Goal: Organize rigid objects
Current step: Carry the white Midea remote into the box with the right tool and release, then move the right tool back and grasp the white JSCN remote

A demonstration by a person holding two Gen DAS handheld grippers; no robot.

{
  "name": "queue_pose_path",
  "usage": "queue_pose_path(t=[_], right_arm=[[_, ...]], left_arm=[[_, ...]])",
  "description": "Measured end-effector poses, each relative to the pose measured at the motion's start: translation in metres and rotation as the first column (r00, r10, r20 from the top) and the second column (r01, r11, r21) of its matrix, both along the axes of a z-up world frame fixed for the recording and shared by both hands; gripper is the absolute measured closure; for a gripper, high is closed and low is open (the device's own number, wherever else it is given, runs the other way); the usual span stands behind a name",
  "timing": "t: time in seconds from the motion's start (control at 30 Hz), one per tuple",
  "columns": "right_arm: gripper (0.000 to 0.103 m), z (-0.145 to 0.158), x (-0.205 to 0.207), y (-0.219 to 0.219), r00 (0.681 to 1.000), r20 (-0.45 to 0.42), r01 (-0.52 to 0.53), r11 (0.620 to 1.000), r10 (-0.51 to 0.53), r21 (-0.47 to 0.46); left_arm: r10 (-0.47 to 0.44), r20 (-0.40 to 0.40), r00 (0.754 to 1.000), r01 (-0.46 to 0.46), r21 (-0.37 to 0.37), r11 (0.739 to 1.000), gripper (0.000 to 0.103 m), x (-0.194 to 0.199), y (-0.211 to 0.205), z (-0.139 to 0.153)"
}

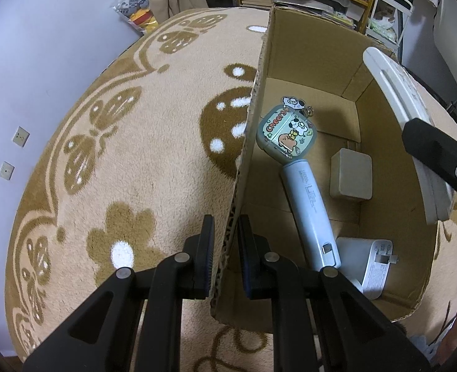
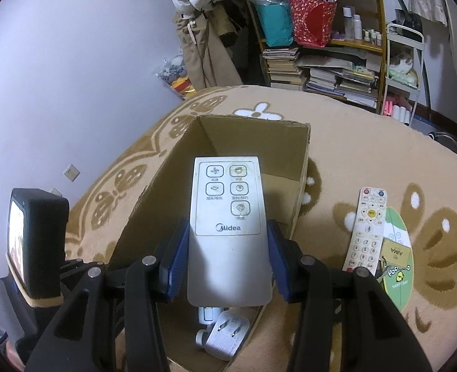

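My left gripper (image 1: 226,220) is shut on the left wall of an open cardboard box (image 1: 306,46) that stands on a beige flowered blanket. Inside the box lie a light-blue hand-held fan (image 1: 309,198) with a cartoon sticker, a small beige case (image 1: 351,175) and a white plug charger (image 1: 374,263). My right gripper (image 2: 227,226) is shut on a white Midea remote (image 2: 227,217), holding it by its long sides over the box (image 2: 253,136). The charger (image 2: 225,331) shows below the remote. In the left wrist view the remote (image 1: 392,86) hangs over the box's right wall.
A second white remote (image 2: 366,229) lies on the blanket right of the box, beside a round green card (image 2: 399,248). The left hand-held unit with its small screen (image 2: 33,241) sits at the box's left. A crowded bookshelf (image 2: 321,62) stands behind.
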State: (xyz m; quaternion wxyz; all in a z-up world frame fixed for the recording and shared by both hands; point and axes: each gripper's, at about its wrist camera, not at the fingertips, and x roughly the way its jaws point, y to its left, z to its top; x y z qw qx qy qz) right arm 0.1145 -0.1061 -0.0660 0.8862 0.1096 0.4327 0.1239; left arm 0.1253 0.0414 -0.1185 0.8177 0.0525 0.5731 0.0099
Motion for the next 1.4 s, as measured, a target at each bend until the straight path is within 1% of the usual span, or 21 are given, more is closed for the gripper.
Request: queue_pose_path(t=[0.23,0.5,0.57,0.63,0.7,0.73,0.93,1.07,1.17,1.27,1.4], right_arm=[[0.052,-0.001,-0.001,-0.001,1.0,0.001,0.009,1.0,-0.009,0.004],[0.051,0.013,-0.007,-0.006,0.999,0.041,0.016,1.0,-0.016,-0.007],[0.043,0.016,-0.008,-0.009,0.999,0.044,0.022,1.0,-0.021,-0.021],[0.024,0.019,-0.011,-0.014,0.998,0.055,0.029,0.999,-0.027,-0.032],[0.017,0.021,-0.015,-0.02,0.996,0.075,0.054,0.997,-0.05,-0.055],[0.016,0.022,-0.015,-0.024,0.995,0.078,0.065,0.996,-0.06,-0.062],[0.014,0.014,-0.016,-0.056,0.988,0.059,0.147,0.987,-0.144,-0.063],[0.014,0.002,-0.013,-0.078,0.978,0.037,0.205,0.976,-0.203,-0.076],[0.014,-0.008,-0.01,-0.092,0.974,0.012,0.225,0.97,-0.225,-0.087],[0.014,-0.017,-0.005,-0.107,0.969,-0.006,0.246,0.964,-0.248,-0.097],[0.015,-0.028,0.003,-0.116,0.966,-0.031,0.253,0.961,-0.258,-0.11]], left_arm=[[0.0,0.0,1.0,0.0,0.001,1.0,0.089,0.0,-0.001,0.0],[-0.001,0.003,1.0,0.001,0.001,1.0,0.089,0.0,0.0,0.0],[-0.002,0.004,1.0,0.002,0.003,1.0,0.089,0.0,0.0,0.001],[-0.002,0.005,1.0,0.002,0.002,1.0,0.089,0.0,0.0,0.001],[-0.002,0.005,1.0,0.002,0.002,1.0,0.089,0.0,0.0,0.001],[-0.002,0.007,1.0,0.002,0.002,1.0,0.089,0.0,0.001,0.001],[-0.002,0.009,1.0,0.002,-0.002,1.0,0.089,0.0,0.002,0.001],[0.003,0.008,1.0,-0.003,-0.021,1.0,0.089,0.0,0.006,0.002],[0.004,0.006,1.0,-0.004,-0.027,1.0,0.089,0.001,0.007,0.002],[-0.001,0.007,1.0,0.001,-0.019,1.0,0.089,0.002,0.006,0.002],[-0.004,0.003,1.0,0.004,-0.006,1.0,0.089,0.003,0.004,-0.001]])
